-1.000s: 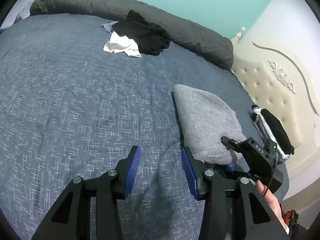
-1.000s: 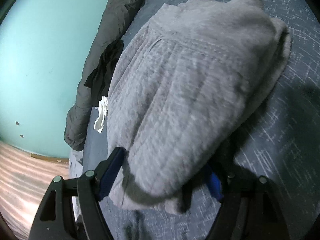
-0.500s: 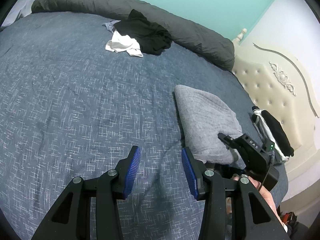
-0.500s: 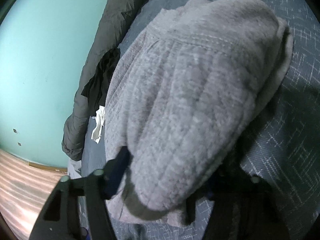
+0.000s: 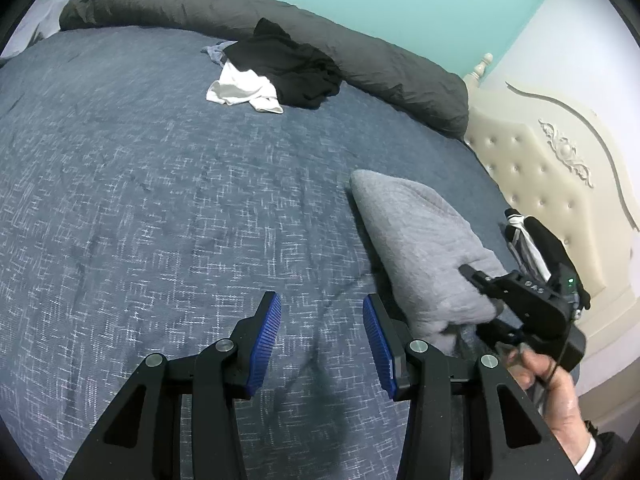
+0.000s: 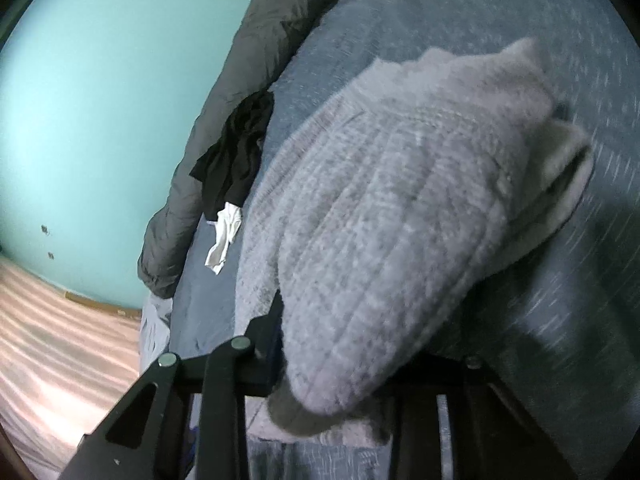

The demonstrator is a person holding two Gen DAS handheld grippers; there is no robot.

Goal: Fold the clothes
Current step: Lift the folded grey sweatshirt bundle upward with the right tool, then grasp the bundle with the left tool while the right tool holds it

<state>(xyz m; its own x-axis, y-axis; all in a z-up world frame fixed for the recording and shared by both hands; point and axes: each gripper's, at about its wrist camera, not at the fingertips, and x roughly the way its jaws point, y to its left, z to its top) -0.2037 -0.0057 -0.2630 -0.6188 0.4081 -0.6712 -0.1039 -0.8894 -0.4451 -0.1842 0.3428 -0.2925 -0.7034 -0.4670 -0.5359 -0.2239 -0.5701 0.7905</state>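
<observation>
A folded grey knit garment point(image 5: 416, 240) lies on the blue bedspread point(image 5: 160, 200) at the right. My right gripper point(image 6: 360, 340) has the garment's point(image 6: 400, 200) near end between its fingers; the jaws are closing and press into it, and that end is lifted off the bed. The right finger is hidden under the cloth. In the left wrist view the right gripper point(image 5: 520, 304) shows with a hand point(image 5: 556, 396) behind it. My left gripper point(image 5: 322, 304) hovers open over bare bedspread, left of the garment, with nothing between its blue pads.
A heap of black clothes point(image 5: 288, 68) and a white garment point(image 5: 244, 90) lie at the far side, against a rolled dark grey duvet point(image 5: 360, 52). A cream padded headboard point(image 5: 540, 168) is at the right, with a black and white item point(image 5: 536, 240) beside it.
The right gripper's jaws narrowed onto the grey garment and it rose, lifting the near end. The left gripper kept still.
</observation>
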